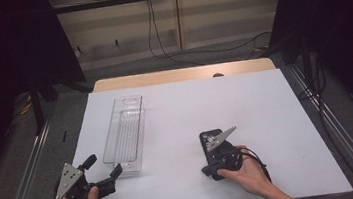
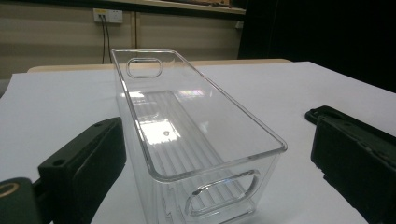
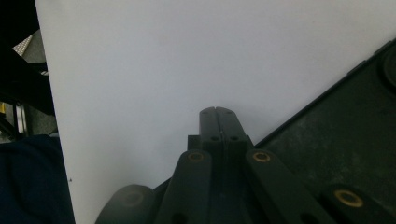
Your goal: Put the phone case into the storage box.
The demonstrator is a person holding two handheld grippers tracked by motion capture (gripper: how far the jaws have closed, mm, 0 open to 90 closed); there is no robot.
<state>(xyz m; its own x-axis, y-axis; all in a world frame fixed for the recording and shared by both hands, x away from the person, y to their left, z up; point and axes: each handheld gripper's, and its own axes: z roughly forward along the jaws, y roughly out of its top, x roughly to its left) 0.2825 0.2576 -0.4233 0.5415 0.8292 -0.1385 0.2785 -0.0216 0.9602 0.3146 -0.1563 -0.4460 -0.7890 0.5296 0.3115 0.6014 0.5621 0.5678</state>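
The high view looks forward and down on the white table (image 1: 190, 108). The left gripper view faces the clear bin (image 2: 187, 135) closely, level; the right gripper view looks down close on the table.

Dim, soft pictures; dark corners; mild glare.

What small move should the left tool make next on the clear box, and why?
Probably ease the left tool forward and close it. Its jaws stand open on either side of the near end of the clear box without touching its walls. The box is empty and upright on the white table.
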